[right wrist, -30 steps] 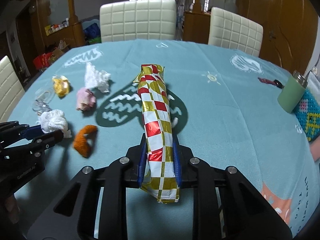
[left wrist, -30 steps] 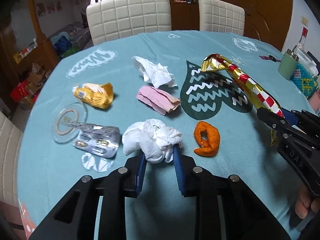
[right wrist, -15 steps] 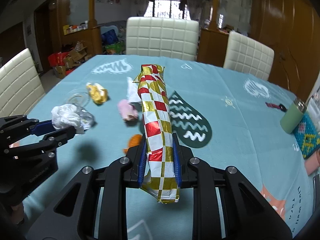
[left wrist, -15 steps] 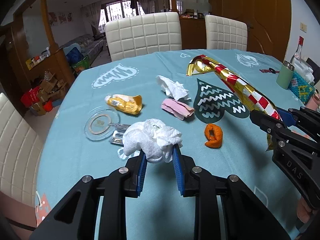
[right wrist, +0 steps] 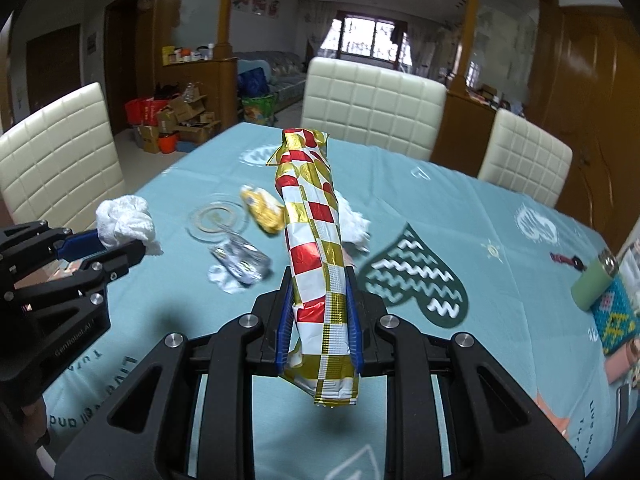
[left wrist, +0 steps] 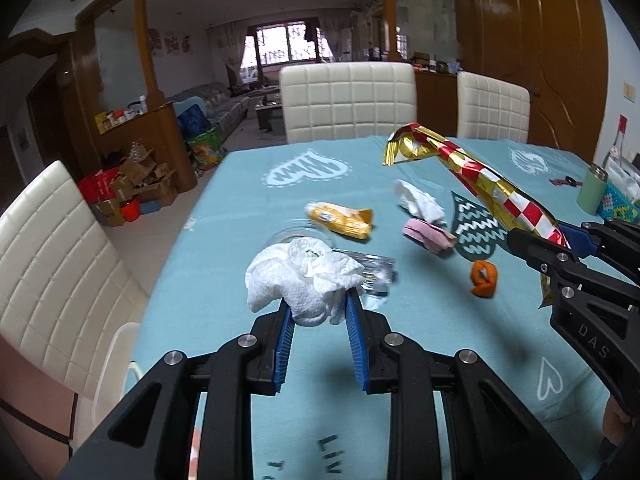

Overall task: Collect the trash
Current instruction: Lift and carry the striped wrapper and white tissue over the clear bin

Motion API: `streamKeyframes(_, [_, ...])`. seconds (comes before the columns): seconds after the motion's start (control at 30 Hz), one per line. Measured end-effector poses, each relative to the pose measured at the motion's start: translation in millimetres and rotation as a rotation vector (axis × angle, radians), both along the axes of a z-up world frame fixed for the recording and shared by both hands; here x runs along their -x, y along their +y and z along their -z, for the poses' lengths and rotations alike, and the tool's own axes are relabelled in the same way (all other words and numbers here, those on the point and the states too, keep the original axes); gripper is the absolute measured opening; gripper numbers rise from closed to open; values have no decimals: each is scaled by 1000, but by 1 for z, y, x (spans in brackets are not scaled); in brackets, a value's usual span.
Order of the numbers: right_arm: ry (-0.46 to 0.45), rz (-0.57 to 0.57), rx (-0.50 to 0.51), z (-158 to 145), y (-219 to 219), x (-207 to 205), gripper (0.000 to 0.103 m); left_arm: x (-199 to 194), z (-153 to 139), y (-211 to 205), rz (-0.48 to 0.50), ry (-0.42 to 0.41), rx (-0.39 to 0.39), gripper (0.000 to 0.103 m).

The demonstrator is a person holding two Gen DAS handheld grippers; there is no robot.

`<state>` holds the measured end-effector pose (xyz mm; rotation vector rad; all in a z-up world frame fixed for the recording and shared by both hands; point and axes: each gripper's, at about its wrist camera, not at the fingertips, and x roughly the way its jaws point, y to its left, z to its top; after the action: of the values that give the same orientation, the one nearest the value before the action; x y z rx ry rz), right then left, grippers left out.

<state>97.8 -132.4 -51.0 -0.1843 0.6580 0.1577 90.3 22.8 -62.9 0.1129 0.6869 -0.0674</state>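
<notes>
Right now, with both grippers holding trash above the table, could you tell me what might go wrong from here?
1. The left gripper pinches only the lower edge of the white tissue wad; most of it bulges free, so it might slip out.
2. The right gripper grips the long checkered wrapper near one end; the far end could sweep the yellow wrapper or crumpled tissue.
3. The grippers are close together and could collide.

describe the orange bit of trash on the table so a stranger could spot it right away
On the teal tablecloth, find the dark green heart with white zigzags. Just in front of its tip lies the orange peel, small and curled. It is the only orange item; the nearby pink wrapper and white tissue are paler.
</notes>
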Motion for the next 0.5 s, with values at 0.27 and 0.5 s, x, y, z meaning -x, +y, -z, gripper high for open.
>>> streamKeyframes(0.27, [-20,-88,51,-8,54,4,24,13,-1,57,-105,-29,42,25])
streamKeyframes(0.5, [-32,-175,85,-9,108,8,25,22,1,97,-178,-45,53,25])
